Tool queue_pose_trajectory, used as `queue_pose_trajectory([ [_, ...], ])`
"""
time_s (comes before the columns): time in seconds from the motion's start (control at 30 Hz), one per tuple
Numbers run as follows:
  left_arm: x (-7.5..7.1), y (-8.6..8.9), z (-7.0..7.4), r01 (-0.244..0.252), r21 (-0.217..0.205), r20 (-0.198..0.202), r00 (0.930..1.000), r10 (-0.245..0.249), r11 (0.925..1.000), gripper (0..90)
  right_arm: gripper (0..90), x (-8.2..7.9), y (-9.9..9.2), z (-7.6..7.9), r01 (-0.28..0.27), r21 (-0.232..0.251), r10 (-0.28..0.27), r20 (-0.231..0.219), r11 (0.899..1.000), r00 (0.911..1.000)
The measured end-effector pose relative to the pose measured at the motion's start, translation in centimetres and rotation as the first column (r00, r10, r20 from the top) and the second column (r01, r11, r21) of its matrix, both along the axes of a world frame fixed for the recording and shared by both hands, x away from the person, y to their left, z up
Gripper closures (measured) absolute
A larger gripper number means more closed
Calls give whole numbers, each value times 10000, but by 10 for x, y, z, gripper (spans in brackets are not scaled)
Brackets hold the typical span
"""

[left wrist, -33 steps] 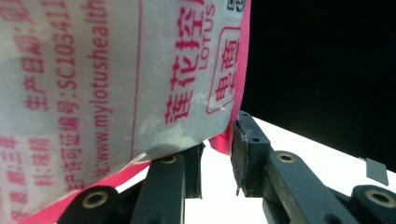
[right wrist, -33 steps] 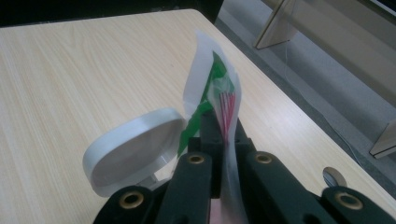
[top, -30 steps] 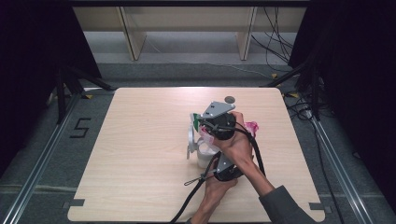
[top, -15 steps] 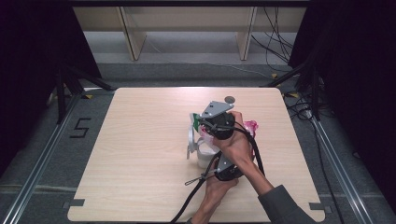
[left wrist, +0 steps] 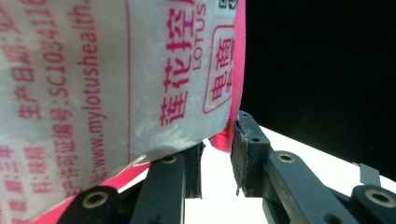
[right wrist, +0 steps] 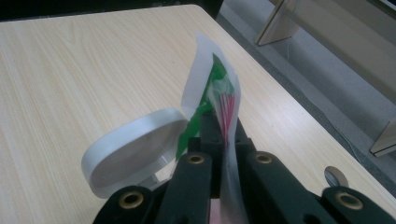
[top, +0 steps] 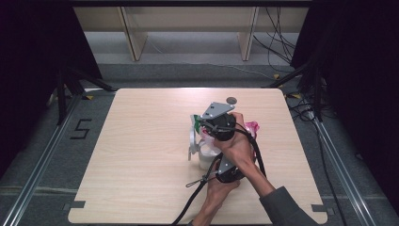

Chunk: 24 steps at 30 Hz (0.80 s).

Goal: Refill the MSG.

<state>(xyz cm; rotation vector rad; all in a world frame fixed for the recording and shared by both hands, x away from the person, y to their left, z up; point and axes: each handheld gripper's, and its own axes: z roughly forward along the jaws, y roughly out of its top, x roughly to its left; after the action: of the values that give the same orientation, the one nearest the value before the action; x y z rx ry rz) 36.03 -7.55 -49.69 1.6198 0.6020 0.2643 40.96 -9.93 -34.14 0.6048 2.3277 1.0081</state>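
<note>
A white packet (left wrist: 116, 79) with pink print and a pink edge has its lower corner between the jaws of my left gripper (left wrist: 217, 140), which press on it. In the high view this gripper's body (top: 229, 173) sits under the crossed right hand. My right gripper (right wrist: 219, 126) is shut on a thin strip of film (right wrist: 219, 88), white with green and pink, which stands upright above its tips. From above, the right gripper (top: 201, 125) points left at the green film (top: 195, 122), just over a white tub (top: 205, 157) with its flip lid (right wrist: 135, 149) open.
A small grey disc (top: 231, 100) lies on the wooden table (top: 136, 155) beyond the hands. A pink bit of packaging (top: 252, 127) shows right of the right hand. Cables trail from both grippers toward the front edge. Shelving stands behind the table.
</note>
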Motion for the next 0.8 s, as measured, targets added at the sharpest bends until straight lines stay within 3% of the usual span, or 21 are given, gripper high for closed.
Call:
queue_pose_trajectory([
  [0.03,0,0,0,3,-12,-7,10000,-3,10000,744,900,0,1,0,-19,-8,19,15,10000,10000],
  [0.07,2,3,0,-208,239,357,9992,199,9995,744,900,-1,1,0,43,15,-43,-22,10000,10000],
  [0.13,3,1,0,-365,-38,442,9983,367,9993,743,900,0,2,-1,-38,-88,38,5,10000,10000],
  [0.17,4,3,1,-199,306,542,9984,182,9993,744,900,0,2,-1,-44,-78,45,17,10000,10000],
  [0.23,4,5,2,-87,517,570,9984,58,9986,744,900,0,1,0,-54,27,54,-13,10000,10000],
  [0.3,3,3,1,-117,242,533,9985,104,9996,743,900,0,2,-1,-6,-50,6,-39,10000,10000],
  [0.33,2,0,1,-166,-159,410,9990,172,9997,743,900,0,2,-2,-32,-106,31,-30,9999,10000],
  [0.37,2,0,1,-152,-158,422,9990,158,9998,743,900,-1,2,-1,-16,-93,15,-116,10000,9999],
  [0.4,3,3,1,-147,379,553,9984,126,9992,744,900,0,1,0,-41,-73,41,-51,10000,10000],
  [0.5,2,1,1,-94,238,476,9988,83,9997,743,900,0,1,-1,23,-11,-24,-96,10000,10000],
  [0.53,1,0,1,-139,-24,379,9992,139,9999,742,900,0,2,-2,146,-49,-147,-281,9999,9995],
  [0.67,2,2,1,-164,224,567,9983,151,9996,743,900,2,2,-2,44,-30,-45,-176,10000,9998],
  [0.7,1,0,0,-240,-65,458,9987,243,9997,743,900,2,2,-2,63,-34,-63,-162,10000,9998],
  [0.8,1,1,0,-189,-83,492,9986,193,9998,743,900,1,5,-4,62,-144,-66,-238,9999,9997],
])
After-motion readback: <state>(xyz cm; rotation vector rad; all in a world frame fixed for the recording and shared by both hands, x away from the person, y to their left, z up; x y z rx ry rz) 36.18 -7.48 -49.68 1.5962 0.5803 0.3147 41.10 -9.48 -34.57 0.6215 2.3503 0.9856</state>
